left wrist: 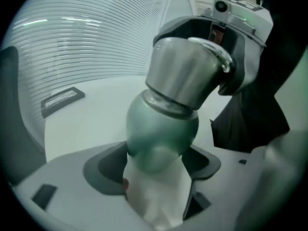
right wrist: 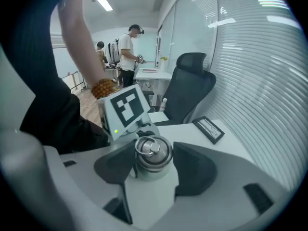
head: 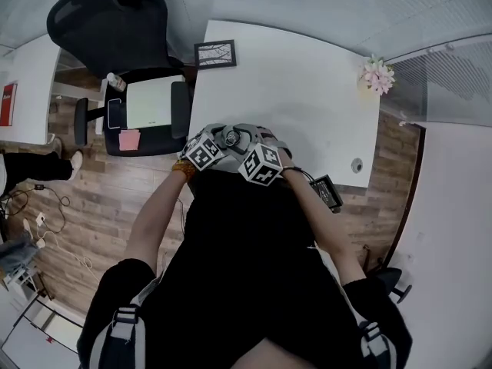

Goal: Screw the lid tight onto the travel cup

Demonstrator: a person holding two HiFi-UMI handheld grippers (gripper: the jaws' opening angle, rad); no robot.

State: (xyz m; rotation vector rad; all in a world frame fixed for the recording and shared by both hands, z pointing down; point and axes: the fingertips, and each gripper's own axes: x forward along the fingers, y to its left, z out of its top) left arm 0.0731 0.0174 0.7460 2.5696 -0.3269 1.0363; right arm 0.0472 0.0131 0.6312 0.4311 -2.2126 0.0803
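Squeezes the green travel cup (left wrist: pixel 161 129) by its body in the left gripper (left wrist: pixel 156 170), tipped, by the near edge of the white table (head: pixel 292 91); just right, pinches the shiny lid (right wrist: pixel 153 153) on the cup with the right gripper (right wrist: pixel 153 165)

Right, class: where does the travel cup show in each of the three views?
Head view: travel cup, centre, little of it showing.
Left gripper view: travel cup, centre, tilted, between the jaws.
Right gripper view: travel cup, lower centre, top towards camera.
Shared landmark: the picture frame.
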